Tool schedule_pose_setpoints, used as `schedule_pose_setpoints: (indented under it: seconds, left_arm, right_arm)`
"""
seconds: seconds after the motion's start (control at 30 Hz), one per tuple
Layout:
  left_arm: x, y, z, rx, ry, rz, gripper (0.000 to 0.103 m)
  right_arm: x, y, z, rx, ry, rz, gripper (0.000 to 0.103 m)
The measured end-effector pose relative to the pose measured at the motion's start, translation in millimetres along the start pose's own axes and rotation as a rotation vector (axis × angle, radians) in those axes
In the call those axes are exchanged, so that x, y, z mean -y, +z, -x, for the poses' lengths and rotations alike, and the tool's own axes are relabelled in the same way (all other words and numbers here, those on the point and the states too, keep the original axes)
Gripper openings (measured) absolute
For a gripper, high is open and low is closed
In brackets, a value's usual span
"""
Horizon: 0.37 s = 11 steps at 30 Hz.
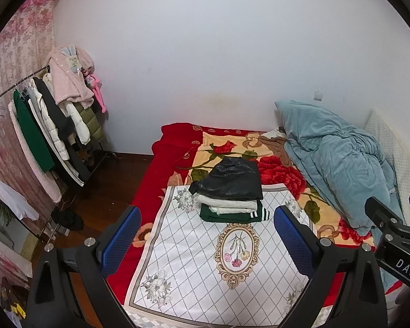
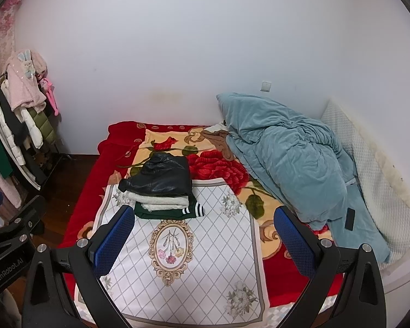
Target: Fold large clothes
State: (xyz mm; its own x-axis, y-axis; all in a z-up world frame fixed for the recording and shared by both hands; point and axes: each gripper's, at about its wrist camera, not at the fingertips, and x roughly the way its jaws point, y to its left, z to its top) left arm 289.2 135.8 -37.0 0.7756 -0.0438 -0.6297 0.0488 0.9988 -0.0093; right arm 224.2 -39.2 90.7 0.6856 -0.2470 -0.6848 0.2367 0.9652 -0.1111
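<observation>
Bedroom, red flowered blanket point(image 1: 177, 147) under a white mat point(image 1: 194, 259). Folded stack of clothes point(image 1: 229, 191) at the mat's far end. Left gripper point(image 1: 205, 242) and right gripper point(image 2: 205, 239) wide open, empty, well above. Risk: toppling the slippery black top layer if nudged carelessly.

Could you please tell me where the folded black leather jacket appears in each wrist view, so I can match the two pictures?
Left wrist: black leather jacket, just right of centre, topping the folded pile.
Right wrist: black leather jacket, left of centre, topping the same pile.
Shared landmark: the blue quilt, to its right.
</observation>
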Motion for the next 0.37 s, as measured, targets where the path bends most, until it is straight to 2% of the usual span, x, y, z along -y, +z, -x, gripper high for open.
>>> schedule_pose_setpoints:
  seconds: [0.37]
  left_arm:
    - [0.5,-1.8,0.6,0.003,0.002,0.007,0.099]
  right_arm:
    - [-0.1,-6.4,6.1,-0.006,0.0,-0.001,0.103]
